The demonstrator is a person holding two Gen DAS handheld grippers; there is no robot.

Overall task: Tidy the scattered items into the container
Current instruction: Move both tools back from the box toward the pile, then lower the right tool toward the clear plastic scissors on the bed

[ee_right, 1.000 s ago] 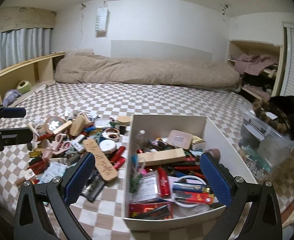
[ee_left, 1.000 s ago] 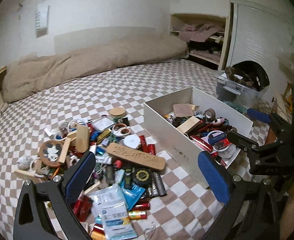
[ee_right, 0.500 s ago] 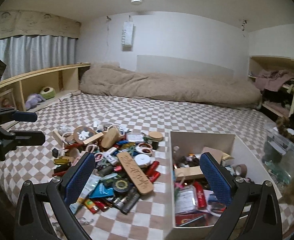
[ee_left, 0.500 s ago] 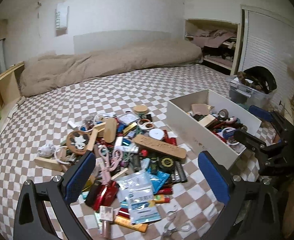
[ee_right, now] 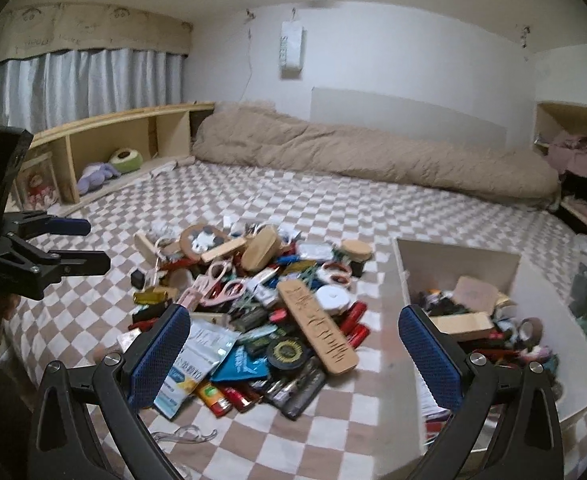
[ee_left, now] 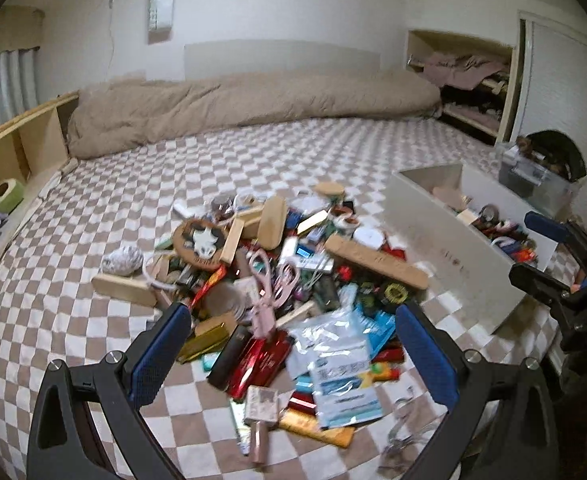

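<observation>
The white box [ee_right: 461,256] stands on the checkered bed [ee_left: 333,152], just to the right of the pile of small things [ee_left: 285,280]. It is already partly filled: a wooden block [ee_right: 461,322], a roll of tape [ee_right: 531,328], a piece of cardboard [ee_right: 475,292] and red packets lie inside. The left gripper [ee_left: 293,354] hangs above the near edge of the pile, jaws wide apart and empty. The right gripper [ee_right: 293,354] is also spread and empty. Behind the box stands a clear plastic bin [ee_left: 533,178]; what it contains is dark and not clear.

wide-open right claw [ee_right: 293,354] above the clutter pile [ee_right: 261,300] (white box [ee_right: 541,320] alongside)
</observation>
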